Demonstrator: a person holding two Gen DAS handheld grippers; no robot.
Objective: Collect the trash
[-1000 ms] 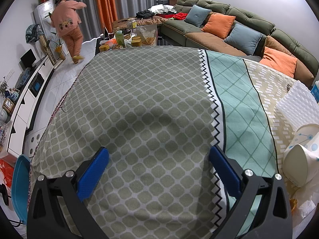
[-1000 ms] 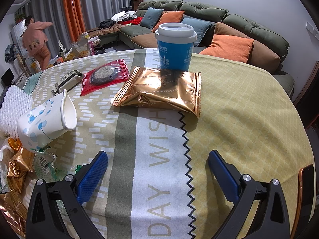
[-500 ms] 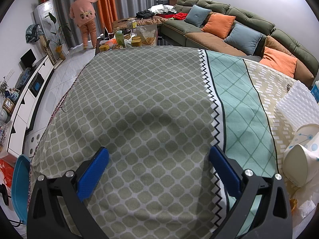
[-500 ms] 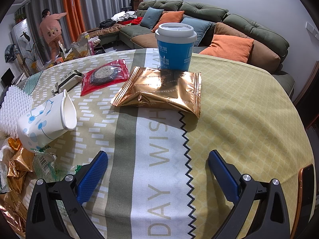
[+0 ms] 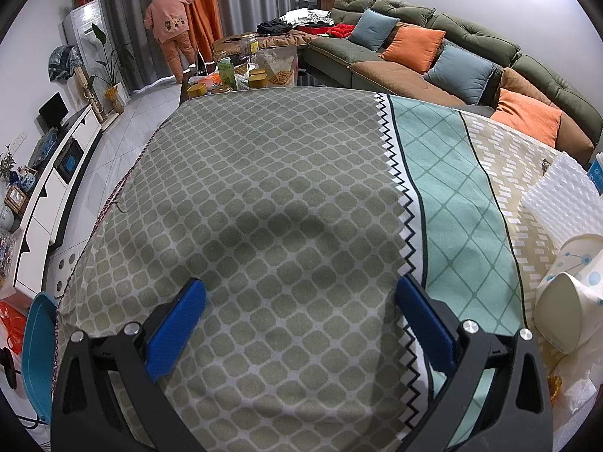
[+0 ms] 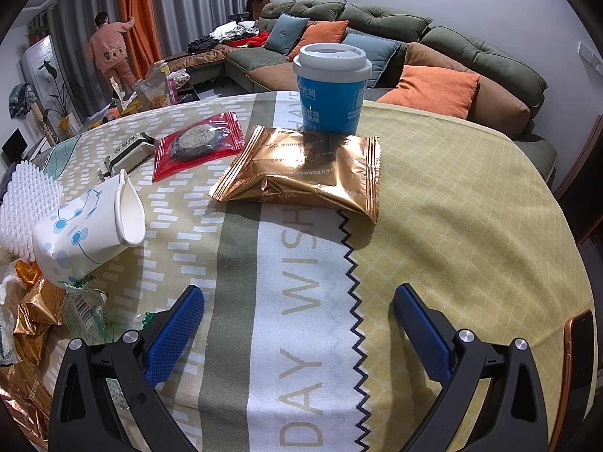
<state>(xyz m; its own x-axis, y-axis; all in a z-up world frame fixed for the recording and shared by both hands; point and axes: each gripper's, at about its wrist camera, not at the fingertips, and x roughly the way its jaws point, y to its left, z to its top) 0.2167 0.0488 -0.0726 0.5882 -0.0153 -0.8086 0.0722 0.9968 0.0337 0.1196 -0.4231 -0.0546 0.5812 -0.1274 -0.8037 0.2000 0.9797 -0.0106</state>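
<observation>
Trash is all on the right half of the counter (image 6: 471,196), nothing picked up rn. Count from my right cam: 1 gold foil snack bag (image 6: 301,169) lying flat in the middle, 1 blue cup w/ white lid (image 6: 331,86) standing upright right behind it and touching its far edge, 1 red wrapper (image 6: 198,145) w/ a round cookie-looking thing inside just left of the gold bag, and 1 small dark/white pack (image 6: 130,150) beside the red one. Then 1 paper cup w/ blue dots (image 6: 88,228) tipped on its side, mouth facing the middle of the counter, leaning against 1 white foam net sleeve (image 6: 26,203). Below that cup there's a heap of crumpled wrappers (image 6: 41,320), gold + clear/green ones, can't count those properly.

My right tool (image 6: 297,316) hangs above the tablecloth (image 6: 301,301) w/ both blue pads spread wide apart, gripping nothing, well short of the gold bag. 1 phone (image 6: 576,361) sits at the counter edge on the far right.

Left tool (image 5: 299,310) same deal: pads wide apart, nothing between them, over the plain green-patterned part of the cloth. On that cam the paper cup and foam sleeve only show at the right edge. 1 person in pink (image 5: 171,34) by the curtains in the bg.
</observation>
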